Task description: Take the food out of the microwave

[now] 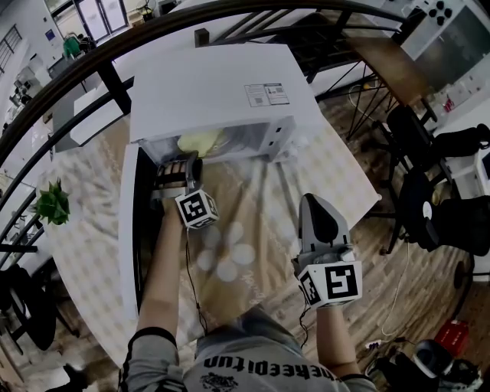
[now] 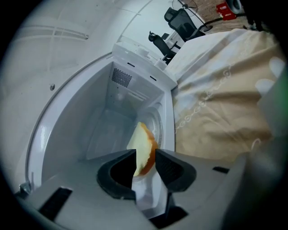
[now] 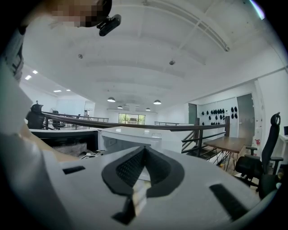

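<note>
The white microwave point(image 1: 222, 92) stands on the table with its door point(image 1: 130, 230) swung open to the left. Inside lies the food point(image 1: 200, 142), a pale yellow piece with an orange-brown crust point(image 2: 144, 146), on the glass plate. My left gripper point(image 1: 187, 164) reaches into the cavity's mouth; its jaws point(image 2: 146, 164) stand open, with the food seen in the gap just beyond the fingertips and not pressed by the pads. My right gripper point(image 1: 318, 222) hovers over the table's right side, away from the microwave, shut and empty point(image 3: 145, 150).
A beige patterned cloth point(image 1: 253, 230) covers the table. A small green plant point(image 1: 52, 205) sits at the left edge. A dark curved railing point(image 1: 230, 11) runs behind the microwave. Black chairs point(image 1: 417, 145) stand to the right, beyond the table's edge.
</note>
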